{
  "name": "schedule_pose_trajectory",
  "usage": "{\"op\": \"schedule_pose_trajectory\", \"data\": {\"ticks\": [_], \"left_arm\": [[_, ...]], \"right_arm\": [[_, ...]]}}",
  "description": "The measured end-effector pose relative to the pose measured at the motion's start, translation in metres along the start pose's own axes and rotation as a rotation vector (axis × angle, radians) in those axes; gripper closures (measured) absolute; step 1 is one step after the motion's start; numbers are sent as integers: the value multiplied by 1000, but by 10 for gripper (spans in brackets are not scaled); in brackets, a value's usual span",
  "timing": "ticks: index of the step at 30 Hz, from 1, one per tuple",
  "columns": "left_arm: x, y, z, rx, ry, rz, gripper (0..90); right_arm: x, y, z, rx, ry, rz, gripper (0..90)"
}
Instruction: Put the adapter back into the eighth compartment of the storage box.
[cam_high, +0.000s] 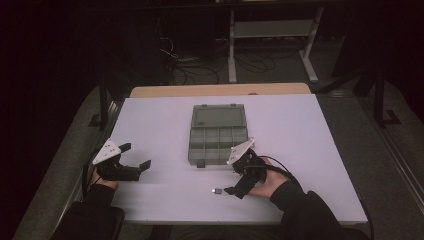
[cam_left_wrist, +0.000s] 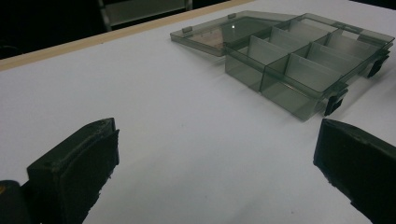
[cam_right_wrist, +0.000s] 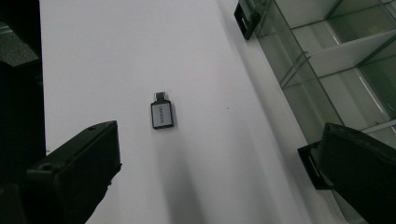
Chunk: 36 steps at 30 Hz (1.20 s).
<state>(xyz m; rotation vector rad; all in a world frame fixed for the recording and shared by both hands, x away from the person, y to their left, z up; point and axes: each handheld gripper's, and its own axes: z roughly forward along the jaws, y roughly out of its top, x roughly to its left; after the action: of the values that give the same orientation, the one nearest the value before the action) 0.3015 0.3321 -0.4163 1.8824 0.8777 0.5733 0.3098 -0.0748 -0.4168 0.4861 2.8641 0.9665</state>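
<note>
A smoky clear compartment box lies open mid-table, its lid folded back flat. A small grey USB adapter rests on the white table near the front edge. My right gripper stands open just right of the adapter, between it and the box's front right corner. In the right gripper view the adapter lies ahead of the wide-apart jaws of that gripper, with the box at the right. My left gripper is open at the table's left, empty, facing the box.
Black latches stick out from the box's front wall. Bare white tabletop lies between my left gripper and the box. A wooden strip edges the table's far side. Beyond it are cables and a metal frame on the floor.
</note>
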Motion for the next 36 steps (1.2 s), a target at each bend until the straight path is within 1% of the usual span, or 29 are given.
{"op": "schedule_pose_trajectory", "data": {"ticks": [15,36], "left_arm": [[0,0,0,0,0,0,0],[0,0,0,0,-1,0,0]], "right_arm": [[4,6,14,31,21,-32,0],[11,11,27,63,40,-63,0]]}}
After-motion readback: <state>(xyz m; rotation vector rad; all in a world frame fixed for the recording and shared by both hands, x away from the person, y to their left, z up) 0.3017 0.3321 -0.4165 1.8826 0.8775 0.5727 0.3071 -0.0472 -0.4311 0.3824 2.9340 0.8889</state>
